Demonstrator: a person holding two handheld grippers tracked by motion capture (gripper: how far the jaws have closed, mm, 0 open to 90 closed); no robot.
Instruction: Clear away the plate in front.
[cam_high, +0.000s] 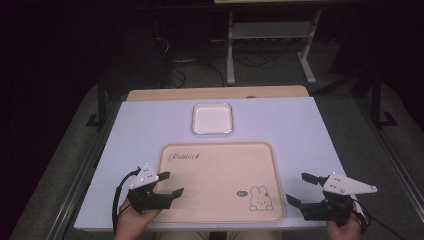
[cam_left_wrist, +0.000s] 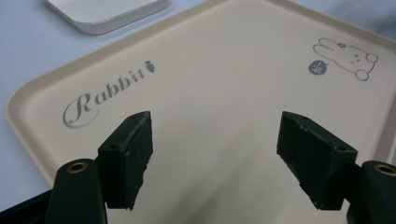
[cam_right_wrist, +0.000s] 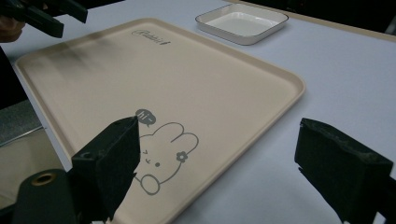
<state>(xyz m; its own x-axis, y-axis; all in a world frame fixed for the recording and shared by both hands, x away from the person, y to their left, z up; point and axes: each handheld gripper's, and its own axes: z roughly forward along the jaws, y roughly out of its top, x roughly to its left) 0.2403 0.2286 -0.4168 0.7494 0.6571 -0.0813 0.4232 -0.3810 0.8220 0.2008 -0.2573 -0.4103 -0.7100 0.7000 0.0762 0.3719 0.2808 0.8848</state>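
Tray (cam_high: 220, 180) lies flat at table (cam_high: 310, 130) centre, nearest the person; white dish (cam_high: 212, 118) sits just beyond it at 12 o'clock, apart. Left gripper (cam_high: 170, 183) hovers over the tray's 8 o'clock corner, jaws spread wide, nothing between them. Right gripper (cam_high: 301, 188) sits just off the 4 o'clock corner, jaws likewise apart and empty.

Handling estimate: tray looks like thin rigid plastic, light, smooth and probably slippery; low raised rim. Best hold is the rim, one gripper on each side edge at 9 and 3 o'clock. Rim thickness is hard to judge from here.
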